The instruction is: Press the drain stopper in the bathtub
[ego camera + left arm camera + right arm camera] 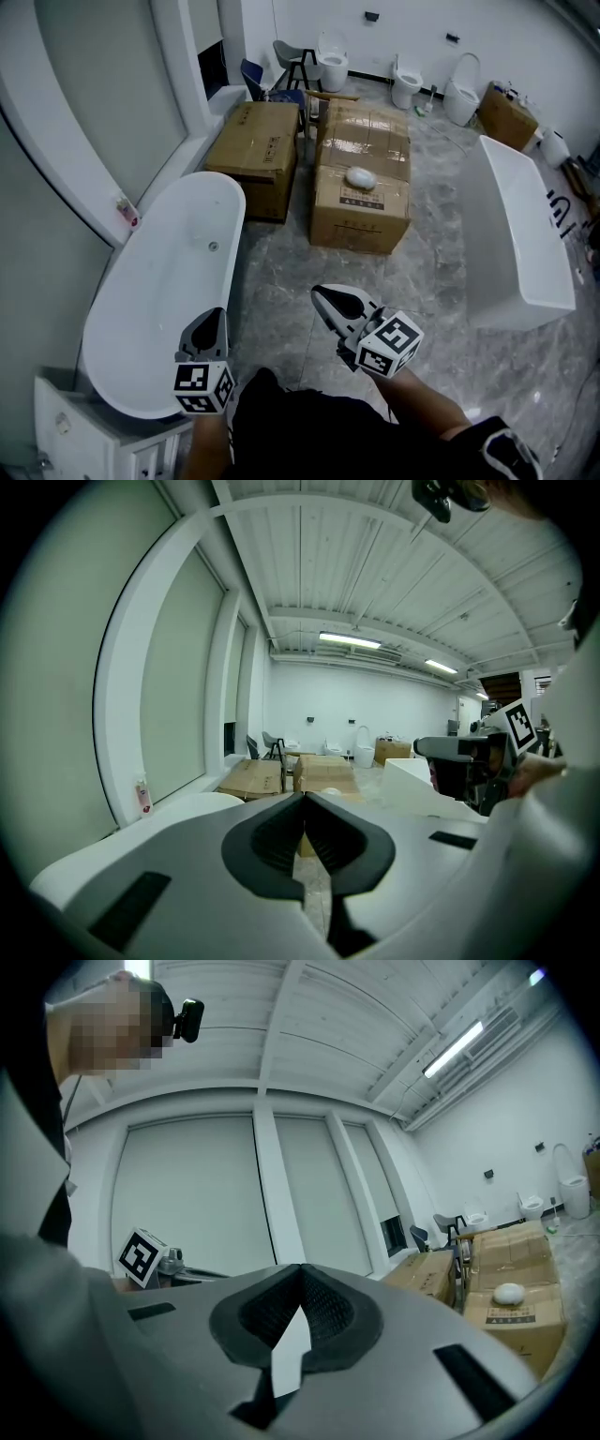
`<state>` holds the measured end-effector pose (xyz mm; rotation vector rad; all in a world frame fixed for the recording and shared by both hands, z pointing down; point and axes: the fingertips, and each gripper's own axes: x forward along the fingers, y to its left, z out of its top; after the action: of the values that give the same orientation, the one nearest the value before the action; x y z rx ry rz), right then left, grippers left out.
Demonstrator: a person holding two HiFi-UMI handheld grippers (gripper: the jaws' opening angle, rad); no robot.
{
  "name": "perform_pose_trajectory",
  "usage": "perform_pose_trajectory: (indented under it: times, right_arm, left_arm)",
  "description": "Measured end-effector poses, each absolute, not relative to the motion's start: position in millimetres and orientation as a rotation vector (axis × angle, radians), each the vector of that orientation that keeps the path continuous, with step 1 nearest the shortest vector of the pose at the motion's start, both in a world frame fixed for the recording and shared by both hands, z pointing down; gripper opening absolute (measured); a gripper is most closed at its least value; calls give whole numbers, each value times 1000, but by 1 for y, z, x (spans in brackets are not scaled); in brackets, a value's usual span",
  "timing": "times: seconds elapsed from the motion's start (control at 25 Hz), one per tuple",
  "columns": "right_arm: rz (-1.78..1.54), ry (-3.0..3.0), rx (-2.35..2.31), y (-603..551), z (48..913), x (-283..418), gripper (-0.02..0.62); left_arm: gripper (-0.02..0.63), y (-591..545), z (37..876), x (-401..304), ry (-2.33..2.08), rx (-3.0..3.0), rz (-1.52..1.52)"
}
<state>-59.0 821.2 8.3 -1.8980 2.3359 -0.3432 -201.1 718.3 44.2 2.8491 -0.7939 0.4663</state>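
Observation:
The white oval bathtub [141, 309] stands at the left against the window wall. A small round metal drain stopper [213, 247] shows on its inner floor toward the far end. My left gripper [215, 319] hovers over the tub's near right rim, shut and holding nothing. My right gripper [319, 292] is over the marble floor to the right of the tub, also shut and empty. In the left gripper view the jaws [305, 801] meet, pointing level across the room; the stopper is hidden there. The right gripper view shows its jaws [302, 1271] closed, aimed at the windows.
Two large cardboard boxes [361, 183] [258, 150] lie just beyond the tub. A rectangular white tub [520, 234] stands at the right. Toilets [406, 84] line the back wall. A white cabinet [75, 431] sits at the lower left, and a pink bottle [127, 211] on the ledge.

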Motion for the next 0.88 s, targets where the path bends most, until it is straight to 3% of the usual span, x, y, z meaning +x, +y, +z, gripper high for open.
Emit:
perform_pose_trajectory:
  times: [0.4,0.88]
  right_arm:
    - [-456,2301,-1916,734,36,-26,14]
    - [-537,2340,-1933,540,41,-14,14]
  left_arm:
    - [12,628,75,-174,-772,2806,483]
    - [12,434,81,-145,-743,2794,449]
